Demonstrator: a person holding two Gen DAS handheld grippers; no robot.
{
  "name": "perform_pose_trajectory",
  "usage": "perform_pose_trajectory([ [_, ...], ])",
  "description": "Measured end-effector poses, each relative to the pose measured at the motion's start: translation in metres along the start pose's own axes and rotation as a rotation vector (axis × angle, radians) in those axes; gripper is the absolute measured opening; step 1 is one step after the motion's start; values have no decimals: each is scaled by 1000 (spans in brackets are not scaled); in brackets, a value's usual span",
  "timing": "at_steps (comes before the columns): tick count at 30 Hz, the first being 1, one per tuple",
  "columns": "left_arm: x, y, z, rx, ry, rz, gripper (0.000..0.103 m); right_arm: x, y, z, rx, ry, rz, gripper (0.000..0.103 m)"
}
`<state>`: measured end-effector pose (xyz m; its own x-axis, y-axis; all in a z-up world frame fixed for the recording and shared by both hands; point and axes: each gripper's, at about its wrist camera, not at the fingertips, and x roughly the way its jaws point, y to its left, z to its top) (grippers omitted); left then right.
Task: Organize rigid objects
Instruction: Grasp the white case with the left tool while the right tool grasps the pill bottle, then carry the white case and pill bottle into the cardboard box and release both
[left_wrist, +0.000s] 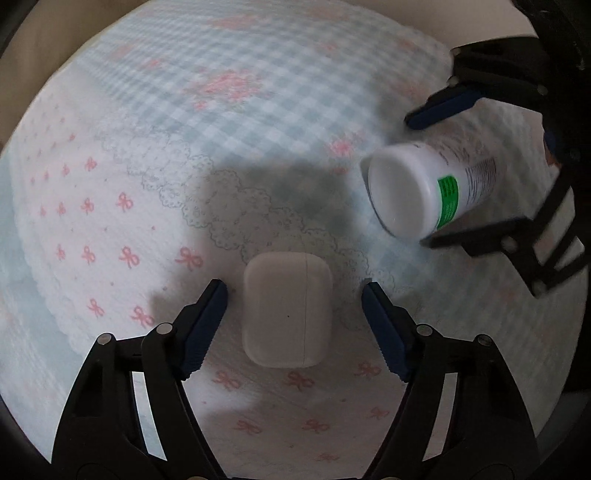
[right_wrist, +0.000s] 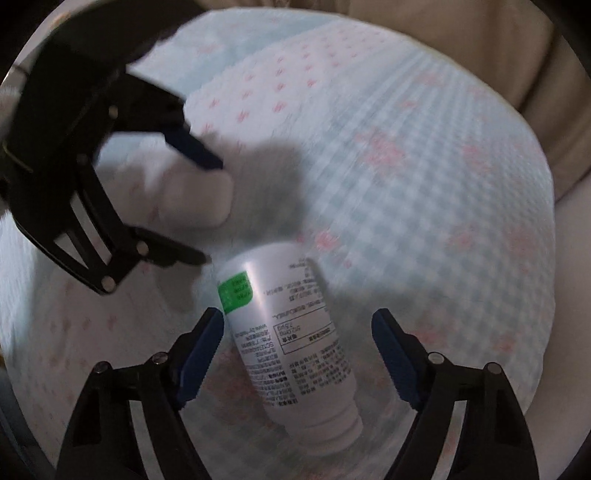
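1. White earbud case (left_wrist: 287, 309): lies flat on the patterned cloth (left_wrist: 110, 206), its hinge seam running lengthwise. It sits between the two fingers of the left hand-held gripper (left_wrist: 294, 295), with a gap showing on each side.
2. White bottle (right_wrist: 291, 343): lies on its side on the same cloth, printed label and green patch facing up, capped neck toward the right wrist camera. In the left wrist view the bottle (left_wrist: 428, 188) shows its flat base, to the right of the case and apart from it.
3. Left hand-held gripper: jaws spread wide, straddling the case without touching it; it has hold of nothing. In the right wrist view it (right_wrist: 212, 212) appears at upper left, blurred.
4. Right hand-held gripper (right_wrist: 297, 323): jaws spread wide around the bottle. The left finger is just beside the label; contact cannot be told. The right finger stands clear. Nothing is gripped.
5. Cloth: pale blue check with pink bows and a lace-print border, covering a rounded surface. Beige fabric (right_wrist: 480, 55) lies beyond its edge.
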<state>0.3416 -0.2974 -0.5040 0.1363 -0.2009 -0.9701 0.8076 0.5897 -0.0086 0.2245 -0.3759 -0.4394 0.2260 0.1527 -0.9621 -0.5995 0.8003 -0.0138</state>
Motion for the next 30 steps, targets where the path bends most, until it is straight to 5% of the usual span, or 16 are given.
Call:
perform_pose_trajectory([
  [2,-3,-1,0,8,4,8,54,9,4,-2,-27,40,10,56],
  [4,-6,2,1,-9,2,5,41,9,8,-4,-50,49,-11,55],
  [20,-50,22,-10,-155,-64,-31,41,-22,15,-7,93,22,-40,52],
  [30,-180,17,-30,-303,-226,5,41,-135,10,-1,431,-140,-5,51],
])
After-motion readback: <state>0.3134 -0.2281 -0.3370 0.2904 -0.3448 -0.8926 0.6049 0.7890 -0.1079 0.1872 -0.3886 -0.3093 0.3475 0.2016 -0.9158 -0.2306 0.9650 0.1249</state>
